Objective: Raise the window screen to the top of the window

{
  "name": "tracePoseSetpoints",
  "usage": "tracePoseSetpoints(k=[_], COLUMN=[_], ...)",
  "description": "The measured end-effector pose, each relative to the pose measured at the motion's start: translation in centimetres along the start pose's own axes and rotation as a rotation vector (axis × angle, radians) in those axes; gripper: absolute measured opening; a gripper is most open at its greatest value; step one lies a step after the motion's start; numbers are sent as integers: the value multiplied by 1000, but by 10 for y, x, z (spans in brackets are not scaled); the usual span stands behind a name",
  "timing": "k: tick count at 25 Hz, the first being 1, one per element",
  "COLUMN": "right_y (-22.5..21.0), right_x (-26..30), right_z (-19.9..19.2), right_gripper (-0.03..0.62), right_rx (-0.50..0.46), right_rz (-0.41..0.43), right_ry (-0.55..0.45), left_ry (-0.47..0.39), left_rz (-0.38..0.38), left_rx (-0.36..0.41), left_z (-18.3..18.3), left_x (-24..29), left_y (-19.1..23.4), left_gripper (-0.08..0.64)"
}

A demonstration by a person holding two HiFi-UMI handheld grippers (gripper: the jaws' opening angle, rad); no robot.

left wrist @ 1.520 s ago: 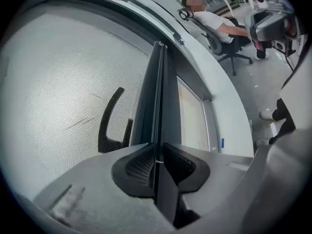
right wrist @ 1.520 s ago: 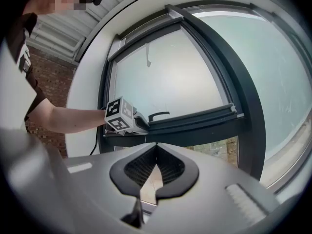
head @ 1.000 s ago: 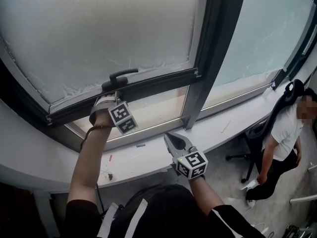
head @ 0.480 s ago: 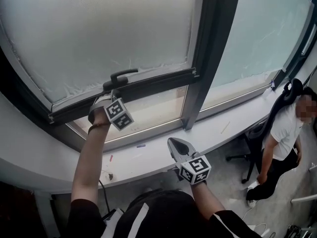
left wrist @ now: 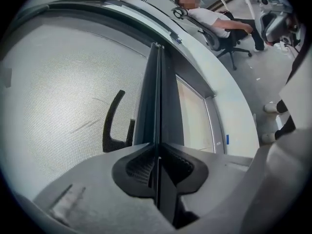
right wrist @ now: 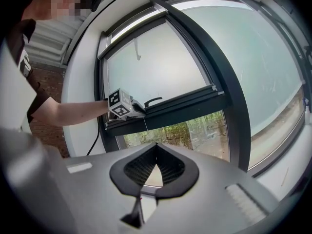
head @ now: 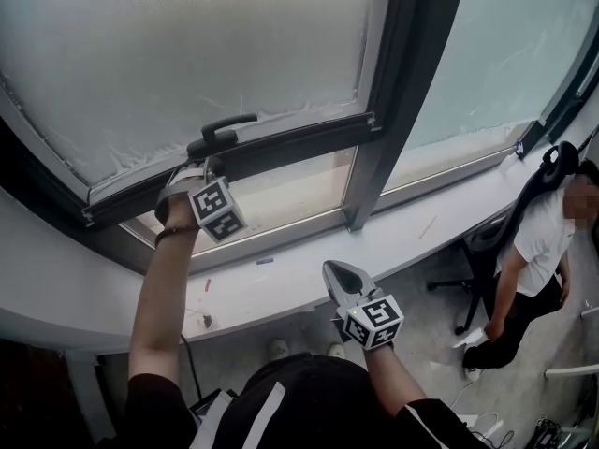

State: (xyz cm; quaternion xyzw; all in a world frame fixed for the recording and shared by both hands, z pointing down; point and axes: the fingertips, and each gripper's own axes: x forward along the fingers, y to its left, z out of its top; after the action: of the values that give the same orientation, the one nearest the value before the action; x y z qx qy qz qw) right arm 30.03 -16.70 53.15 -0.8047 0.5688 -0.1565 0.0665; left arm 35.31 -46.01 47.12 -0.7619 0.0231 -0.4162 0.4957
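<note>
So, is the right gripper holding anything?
No, the right gripper has its jaws closed together with nothing between them.

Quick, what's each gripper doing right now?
Left gripper: jaws have just been closing, now pinching the screen bar.
Right gripper: closed, empty.

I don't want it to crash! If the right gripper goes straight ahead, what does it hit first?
Probably the clear lower window pane, below the dark metal screen bar; the right gripper aims there, though depth is unclear.
</note>
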Motion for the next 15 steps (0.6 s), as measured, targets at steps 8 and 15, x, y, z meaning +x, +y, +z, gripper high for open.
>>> tracePoseSetpoints(k=[8, 15], right_y=[0, 43], right_x=[37, 148], right_z=[31, 96], right_gripper=[6, 119], right_rx=[-234, -841], right_rz=[54, 96], right_ry=[-1, 1], left_ry=[-45, 1], left_rz=[68, 101], left_rx=[-54, -32], left_z=[-3, -32], left_x=[3, -3], left_y=[-12, -11], left_gripper=[235, 236])
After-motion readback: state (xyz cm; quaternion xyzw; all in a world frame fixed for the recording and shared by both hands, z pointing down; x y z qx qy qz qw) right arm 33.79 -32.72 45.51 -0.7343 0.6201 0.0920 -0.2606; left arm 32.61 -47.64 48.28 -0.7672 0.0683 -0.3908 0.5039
